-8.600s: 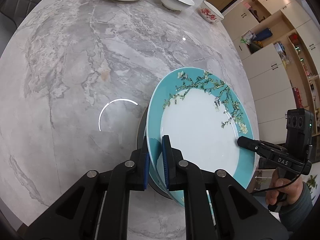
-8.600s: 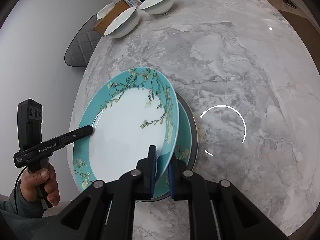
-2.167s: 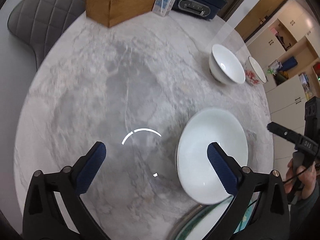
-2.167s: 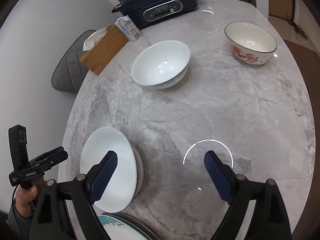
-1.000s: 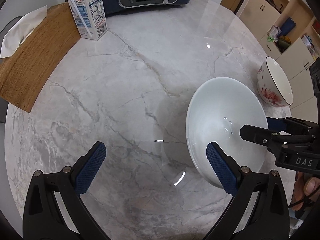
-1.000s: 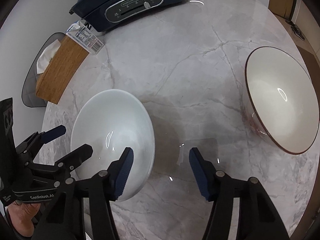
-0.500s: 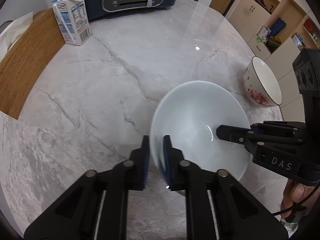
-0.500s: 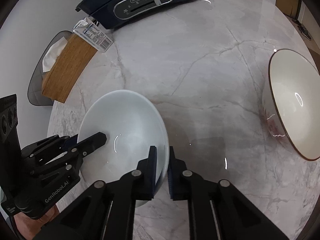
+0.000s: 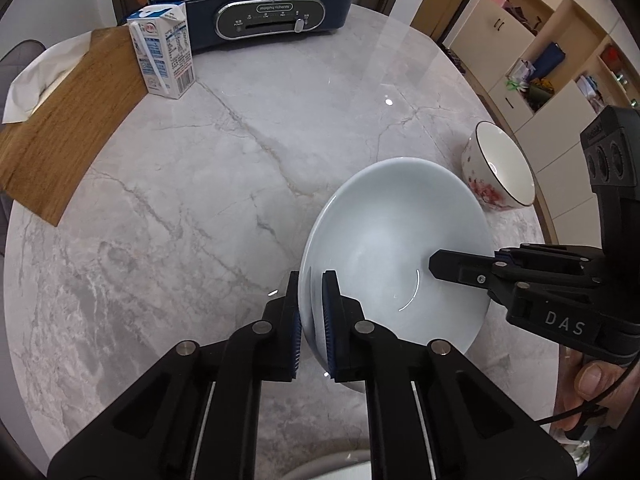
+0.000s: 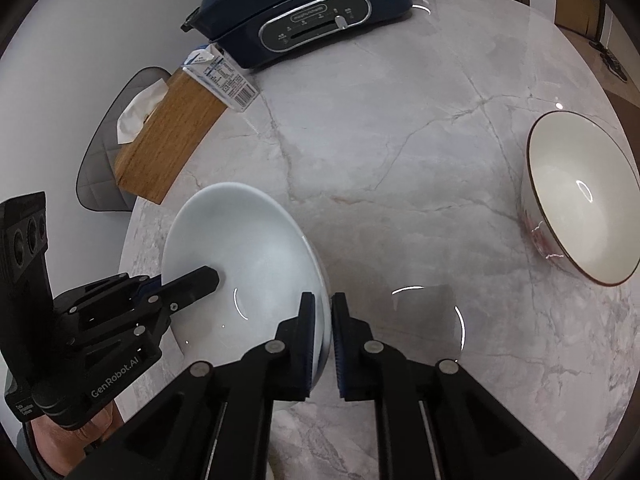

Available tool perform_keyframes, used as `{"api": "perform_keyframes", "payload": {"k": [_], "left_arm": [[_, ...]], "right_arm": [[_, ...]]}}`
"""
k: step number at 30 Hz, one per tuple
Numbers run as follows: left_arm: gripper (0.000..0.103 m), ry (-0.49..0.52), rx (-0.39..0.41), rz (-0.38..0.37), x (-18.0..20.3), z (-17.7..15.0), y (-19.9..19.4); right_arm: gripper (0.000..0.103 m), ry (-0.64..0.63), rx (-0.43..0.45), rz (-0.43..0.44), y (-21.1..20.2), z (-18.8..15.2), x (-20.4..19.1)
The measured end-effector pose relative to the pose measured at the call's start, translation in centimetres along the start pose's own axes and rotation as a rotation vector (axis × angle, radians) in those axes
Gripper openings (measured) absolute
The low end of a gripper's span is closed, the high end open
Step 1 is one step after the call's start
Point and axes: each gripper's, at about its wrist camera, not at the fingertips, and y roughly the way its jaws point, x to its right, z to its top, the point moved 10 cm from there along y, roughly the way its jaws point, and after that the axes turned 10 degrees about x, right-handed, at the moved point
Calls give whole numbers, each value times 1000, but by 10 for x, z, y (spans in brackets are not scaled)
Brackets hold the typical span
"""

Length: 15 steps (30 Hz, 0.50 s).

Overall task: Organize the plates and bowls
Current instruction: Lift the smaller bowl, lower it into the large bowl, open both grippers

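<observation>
In my left wrist view the left gripper sits low centre, its blue pads pinched narrow on the near rim of the white bowl; the right gripper enters from the right edge, marked "DAS", one finger reaching inside the bowl. In my right wrist view the right gripper is low centre, likewise closed tight on the bowl rim, and the left gripper shows at lower left, lettered "GenRobot.AI". So both claws hold the same bowl on opposite rims. The bowl is round, mouth facing up and tipped a little toward each camera; I cannot tell whether its foot touches the table. Only the left view shows a white rim at the bottom edge and cabinets at upper right. Past the bowl, the floral bowl stands upright at mid right; the right view shows its pale inside and dark rim far better. Farther off, a wooden tissue box lies at left with a milk carton against it, small print unreadable. Farthest, at top, a navy cooker reads "morphy richards".
</observation>
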Motion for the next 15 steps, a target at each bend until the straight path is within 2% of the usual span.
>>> {"api": "perform_keyframes", "payload": {"k": [6, 15], "left_arm": [[8, 12, 9, 4, 2, -25, -42], [8, -33, 49, -5, 1, -67, -114]], "right_arm": [[11, -18, 19, 17, -28, -16, -24], [11, -51, 15, 47, -67, -56, -68]]}}
